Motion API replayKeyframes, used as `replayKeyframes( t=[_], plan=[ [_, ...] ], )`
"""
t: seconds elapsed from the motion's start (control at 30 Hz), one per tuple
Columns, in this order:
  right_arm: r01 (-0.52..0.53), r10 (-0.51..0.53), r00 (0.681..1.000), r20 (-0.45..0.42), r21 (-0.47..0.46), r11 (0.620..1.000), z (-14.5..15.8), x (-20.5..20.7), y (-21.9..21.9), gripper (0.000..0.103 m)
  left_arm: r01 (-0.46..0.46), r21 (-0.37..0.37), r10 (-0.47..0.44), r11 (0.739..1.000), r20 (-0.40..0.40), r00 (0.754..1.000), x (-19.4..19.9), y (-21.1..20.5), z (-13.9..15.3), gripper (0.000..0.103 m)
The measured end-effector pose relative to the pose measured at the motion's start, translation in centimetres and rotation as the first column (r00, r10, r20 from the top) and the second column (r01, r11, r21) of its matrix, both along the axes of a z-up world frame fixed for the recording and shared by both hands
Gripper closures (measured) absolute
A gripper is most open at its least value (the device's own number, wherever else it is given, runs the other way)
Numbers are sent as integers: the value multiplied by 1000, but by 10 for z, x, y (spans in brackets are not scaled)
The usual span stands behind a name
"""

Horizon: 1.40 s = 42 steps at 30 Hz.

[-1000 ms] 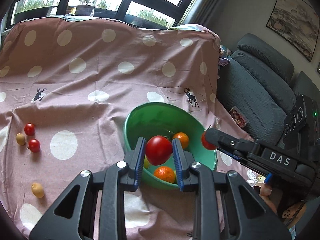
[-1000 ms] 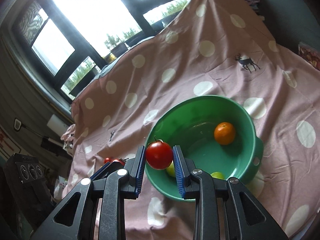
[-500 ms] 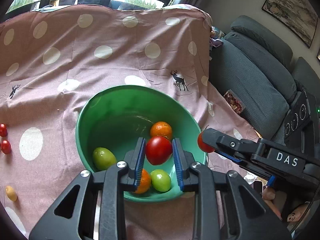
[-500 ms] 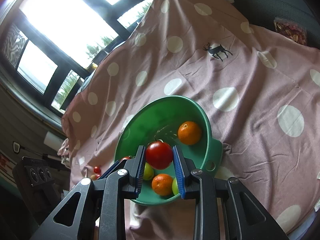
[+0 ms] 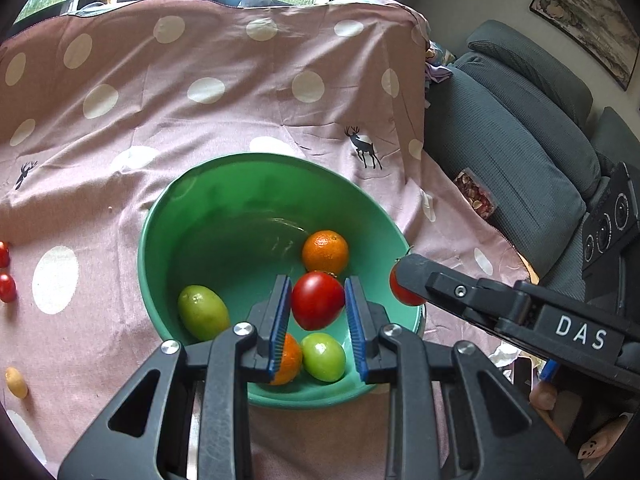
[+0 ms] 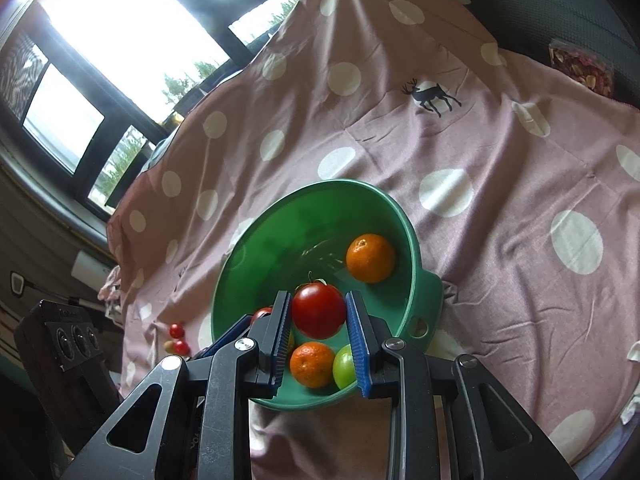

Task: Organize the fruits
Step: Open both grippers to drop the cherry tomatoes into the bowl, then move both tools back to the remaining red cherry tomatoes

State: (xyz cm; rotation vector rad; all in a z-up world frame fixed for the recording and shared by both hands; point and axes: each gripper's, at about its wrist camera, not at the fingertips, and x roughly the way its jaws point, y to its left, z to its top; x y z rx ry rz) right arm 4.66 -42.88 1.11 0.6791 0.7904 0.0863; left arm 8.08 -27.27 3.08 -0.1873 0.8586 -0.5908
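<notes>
My left gripper point(image 5: 317, 308) is shut on a red tomato point(image 5: 317, 300) and hangs over the near side of the green bowl point(image 5: 224, 184). My right gripper point(image 6: 318, 314) is shut on a second red tomato point(image 6: 319, 310) with a green stem, over the same bowl point(image 6: 428, 292). In the left wrist view the right gripper point(image 5: 404, 286) reaches in from the right at the bowl's rim with its tomato point(image 5: 402, 294). Inside the bowl lie two oranges point(image 5: 325, 251) point(image 5: 288, 358) and two green fruits point(image 5: 203, 312) point(image 5: 323, 356).
The bowl sits on a pink cloth with white dots point(image 5: 200, 92). Small red tomatoes point(image 5: 7, 288) and a yellow one point(image 5: 16, 382) lie on the cloth at the left. A grey sofa point(image 5: 520, 128) stands to the right, windows behind.
Both grippers have come forward and down over the bowl, each still holding its tomato. The bowl now fills more of both views.
</notes>
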Motion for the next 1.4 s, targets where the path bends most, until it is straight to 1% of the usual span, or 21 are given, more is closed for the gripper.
replayKeyframes(
  t=[0.37,0.43,0.47,0.53,0.57,0.6,0.67,0.73,0.8,0.87,1.0,1.07,1.13,1.17,1.23,1.33,1.4],
  plan=[
    [7,-9,999,-42,-30,1000,-5,5,2,73,-3,21,3,1000,-17,1000,2,-1,-6,75],
    [16,-18,999,-47,-57,998,-5,5,2,73,-8,23,8,1000,-22,1000,3,0,-5,76],
    [21,-24,999,-48,-66,998,-4,5,3,73,-7,20,8,1000,-22,1000,3,1,-4,73],
    [26,-29,999,-43,-65,998,-4,5,1,73,-11,12,12,1000,-21,1000,1,5,-1,60],
    [22,-24,999,-40,-62,998,-3,4,1,70,-18,3,18,1000,-15,1000,0,7,1,50],
    [20,-22,999,-36,-57,998,-3,4,1,69,-23,-10,23,1000,-5,1000,-2,11,3,45],
    [22,-23,999,-24,-57,998,-1,3,2,59,-31,-21,31,999,9,999,-5,16,9,42],
    [26,-27,1000,-8,-63,998,2,1,3,56,-45,-31,46,998,20,999,-10,25,14,32],
    [32,-31,999,4,-74,997,5,-1,5,54,-77,-39,78,996,41,996,-16,38,20,16],
    [46,-44,999,16,-80,996,8,-2,7,39,-126,-35,128,991,77,989,-25,55,26,12],
    [103,-95,993,74,-125,987,21,-9,13,33,-218,0,216,976,115,970,-40,93,33,4],
    [110,-94,988,119,-131,985,28,-12,18,24,-266,7,264,964,116,958,-46,116,35,1],
    [108,-88,983,160,-123,987,34,-16,25,19,-317,1,315,948,113,942,-51,140,36,1],
    [106,-84,981,176,-120,987,36,-16,29,17,-340,1,338,940,113,934,-54,153,36,1],
    [103,-78,977,198,-123,987,41,-17,38,17,-375,29,369,927,118,922,-61,175,35,1],
    [120,-81,966,244,-150,981,49,-21,54,17,-440,54,431,896,128,893,-67,208,30,1],
    [99,-50,961,273,-171,980,53,-21,68,11,-485,56,477,873,119,871,-68,231,25,1]
  ],
)
